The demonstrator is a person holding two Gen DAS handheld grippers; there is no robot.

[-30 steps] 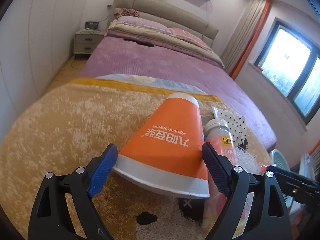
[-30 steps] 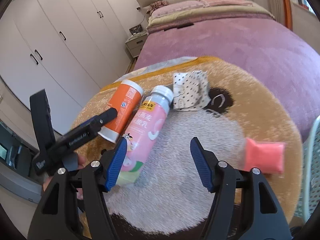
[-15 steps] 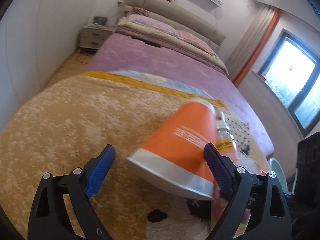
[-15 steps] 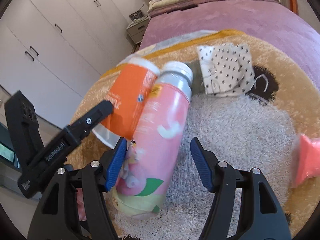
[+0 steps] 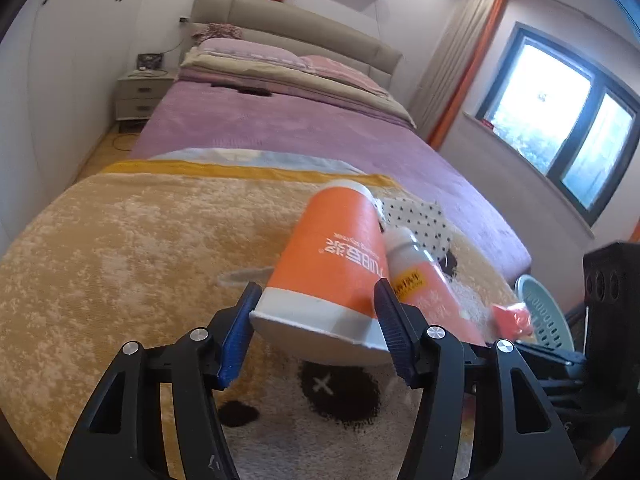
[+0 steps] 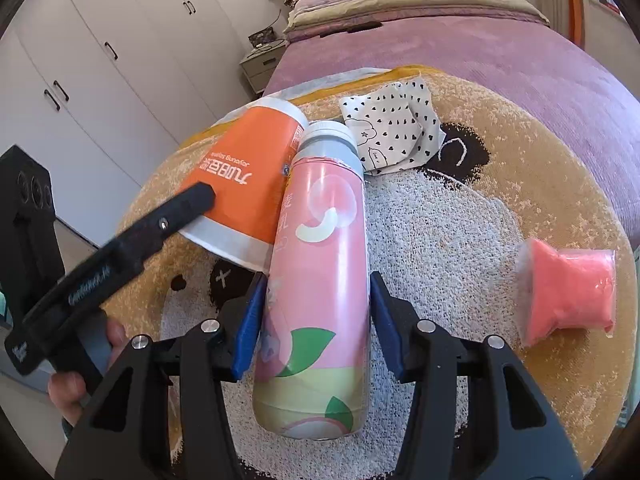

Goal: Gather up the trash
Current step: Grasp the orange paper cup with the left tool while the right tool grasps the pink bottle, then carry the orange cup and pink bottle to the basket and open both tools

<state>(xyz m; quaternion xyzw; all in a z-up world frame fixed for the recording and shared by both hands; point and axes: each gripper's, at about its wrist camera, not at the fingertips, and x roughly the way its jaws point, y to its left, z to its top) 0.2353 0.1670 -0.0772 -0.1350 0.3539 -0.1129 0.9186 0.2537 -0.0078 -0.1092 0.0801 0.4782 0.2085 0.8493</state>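
Paper orange cup (image 5: 332, 256): light, crushable; your left fingers (image 5: 316, 332) have just been closing, pinching its rim end | pink bottle (image 6: 320, 280): slick, stiff; your right fingers (image 6: 316, 316) have just been closing, pinching mid-body

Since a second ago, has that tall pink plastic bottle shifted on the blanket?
Cannot tell: the pink bottle looks nearer, yet it touches the orange paper cup as before; the camera moved.

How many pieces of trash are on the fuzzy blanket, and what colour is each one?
Orange paper cup: 1
Pink plastic bottle: 1
White black-dotted wrapper: 1
Coral-pink plastic packet: 1
Total: 4
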